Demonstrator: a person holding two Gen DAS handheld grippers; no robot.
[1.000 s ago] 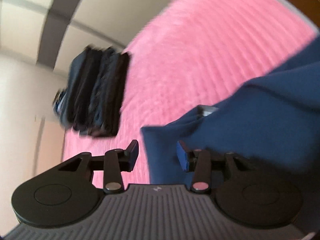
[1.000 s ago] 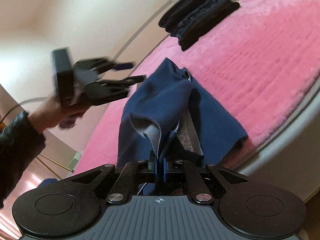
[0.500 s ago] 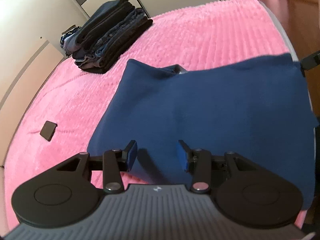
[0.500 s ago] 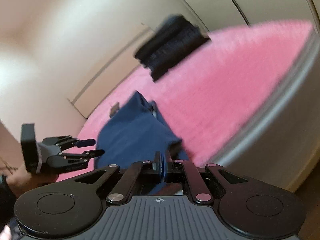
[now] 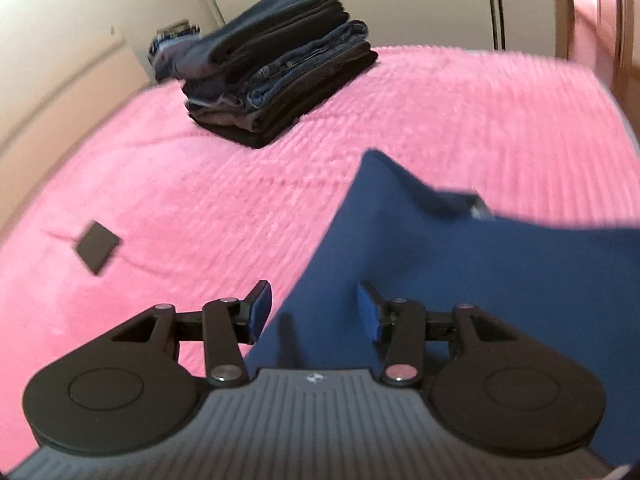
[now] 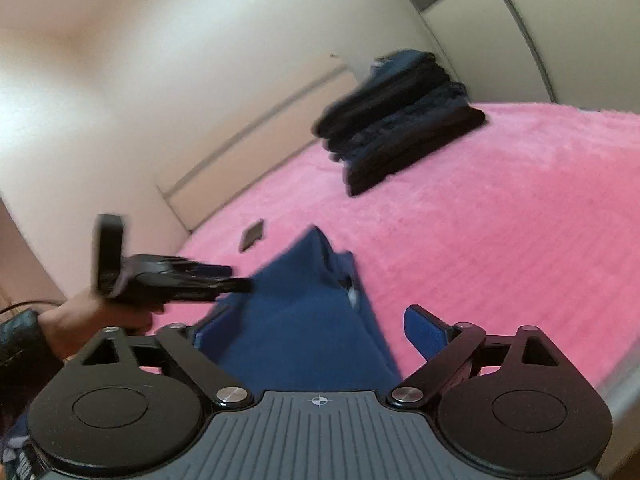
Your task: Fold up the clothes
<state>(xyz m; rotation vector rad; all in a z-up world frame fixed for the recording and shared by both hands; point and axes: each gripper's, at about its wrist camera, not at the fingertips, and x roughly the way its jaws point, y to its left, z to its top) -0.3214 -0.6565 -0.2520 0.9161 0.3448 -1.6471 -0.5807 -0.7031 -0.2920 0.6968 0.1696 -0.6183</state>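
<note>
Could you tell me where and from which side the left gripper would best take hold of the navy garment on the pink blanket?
Probably the near left edge of the navy garment, entered from the left gripper side. That hem lies flat on the pink blanket, exposed, right between its open fingers.

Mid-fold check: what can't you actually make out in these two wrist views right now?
- Blue garment: near edge hidden under both gripper bodies; right side cut off in the left wrist view.
- Stack of folded clothes: motion-blurred in the right wrist view, pieces uncountable.
- Small dark object: too small to identify.
- Left gripper: blurred from the right wrist view.
</note>
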